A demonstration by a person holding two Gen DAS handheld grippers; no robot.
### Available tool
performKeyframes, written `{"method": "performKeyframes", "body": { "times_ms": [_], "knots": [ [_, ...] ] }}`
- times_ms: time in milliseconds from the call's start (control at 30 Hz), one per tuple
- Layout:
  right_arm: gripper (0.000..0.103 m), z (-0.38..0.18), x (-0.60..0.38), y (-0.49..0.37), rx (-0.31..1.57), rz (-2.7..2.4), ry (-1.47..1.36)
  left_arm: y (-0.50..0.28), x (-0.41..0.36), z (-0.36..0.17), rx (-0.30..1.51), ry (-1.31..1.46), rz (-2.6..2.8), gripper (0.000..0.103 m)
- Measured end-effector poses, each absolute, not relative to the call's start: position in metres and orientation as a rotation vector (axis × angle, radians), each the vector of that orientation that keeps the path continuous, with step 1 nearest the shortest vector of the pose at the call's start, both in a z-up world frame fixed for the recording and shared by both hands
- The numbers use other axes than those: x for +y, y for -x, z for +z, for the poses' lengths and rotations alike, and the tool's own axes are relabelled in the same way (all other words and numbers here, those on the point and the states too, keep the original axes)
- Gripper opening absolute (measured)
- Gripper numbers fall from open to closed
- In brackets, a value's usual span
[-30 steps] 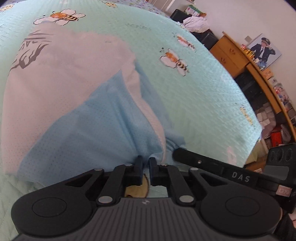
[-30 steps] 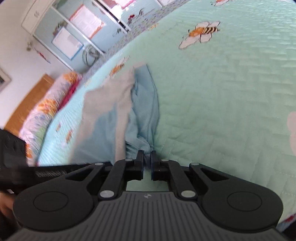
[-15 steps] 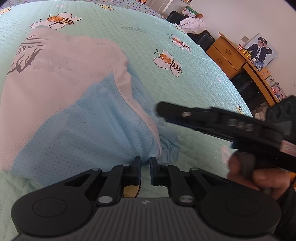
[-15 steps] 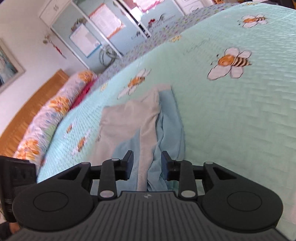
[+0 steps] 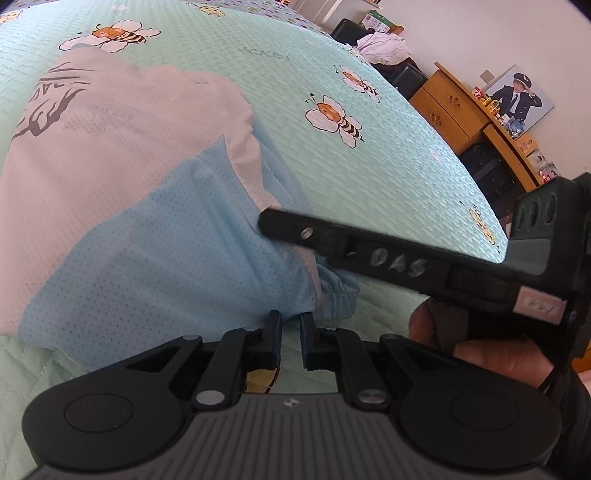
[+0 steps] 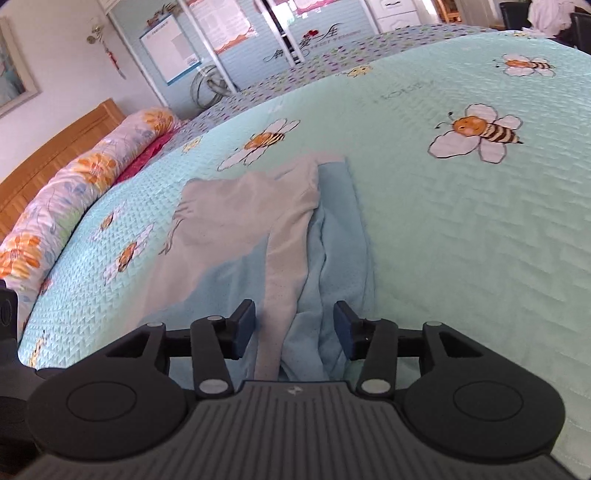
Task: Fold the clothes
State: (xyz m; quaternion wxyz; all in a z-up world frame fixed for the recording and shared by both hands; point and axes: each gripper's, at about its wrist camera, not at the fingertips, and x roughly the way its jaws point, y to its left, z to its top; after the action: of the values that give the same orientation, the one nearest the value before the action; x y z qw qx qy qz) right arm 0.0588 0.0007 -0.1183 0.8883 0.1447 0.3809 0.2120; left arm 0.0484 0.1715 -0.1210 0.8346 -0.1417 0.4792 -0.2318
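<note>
On the bedspread (image 6: 461,229), left gripper (image 5: 291,325) pinches the garment (image 5: 166,240) hem.

A bed fills most of both views, covered by a mint-green quilted bedspread (image 6: 461,229) printed with cartoon bees. Ahead of the fingers and to their left in the right wrist view, a floral bolster pillow (image 6: 74,192) lies along a wooden headboard (image 6: 48,147). Beyond it stands a pale blue wardrobe (image 6: 229,40) with posters on its doors; a framed picture (image 6: 14,85) hangs on the white wall at far left. In the left wrist view, ahead and to the right of the fingers, a wooden dresser (image 5: 454,110) stands against a white wall (image 5: 461,33), carrying small items and a framed portrait (image 5: 519,98). Farther ahead, white laundry (image 5: 380,46) is heaped on dark furniture. Bright daylight illuminates the room.
</note>
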Motion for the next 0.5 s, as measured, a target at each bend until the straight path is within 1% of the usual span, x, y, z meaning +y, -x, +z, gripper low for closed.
{"method": "performKeyframes", "body": {
  "times_ms": [33, 100, 133, 167, 200, 333, 500],
  "knots": [
    [0.033, -0.119, 0.004, -0.058, 0.793, 0.441, -0.283, -0.048, 0.172, -0.121, 1.015, 0.300, -0.491, 0.010],
    [0.020, -0.118, 0.009, -0.053, 0.783, 0.443, -0.254, -0.048, 0.172, -0.121, 1.016, 0.300, -0.491, 0.010],
    [0.017, -0.117, 0.009, -0.052, 0.778, 0.441, -0.248, -0.048, 0.172, -0.121, 1.017, 0.300, -0.491, 0.010],
    [0.009, -0.117, 0.009, -0.051, 0.774, 0.439, -0.243, -0.048, 0.172, -0.121, 1.017, 0.299, -0.491, 0.010],
    [0.005, -0.116, 0.009, -0.050, 0.770, 0.436, -0.239, -0.048, 0.172, -0.121, 1.018, 0.298, -0.491, 0.010],
    [0.003, -0.103, 0.003, -0.048, 0.741, 0.441, -0.253, -0.046, 0.170, -0.116, 1.010, 0.295, -0.503, 0.013],
    [0.002, -0.068, -0.006, -0.036, 0.642, 0.455, -0.261, -0.043, 0.161, -0.107, 0.994, 0.285, -0.536, 0.014]
  ]
}}
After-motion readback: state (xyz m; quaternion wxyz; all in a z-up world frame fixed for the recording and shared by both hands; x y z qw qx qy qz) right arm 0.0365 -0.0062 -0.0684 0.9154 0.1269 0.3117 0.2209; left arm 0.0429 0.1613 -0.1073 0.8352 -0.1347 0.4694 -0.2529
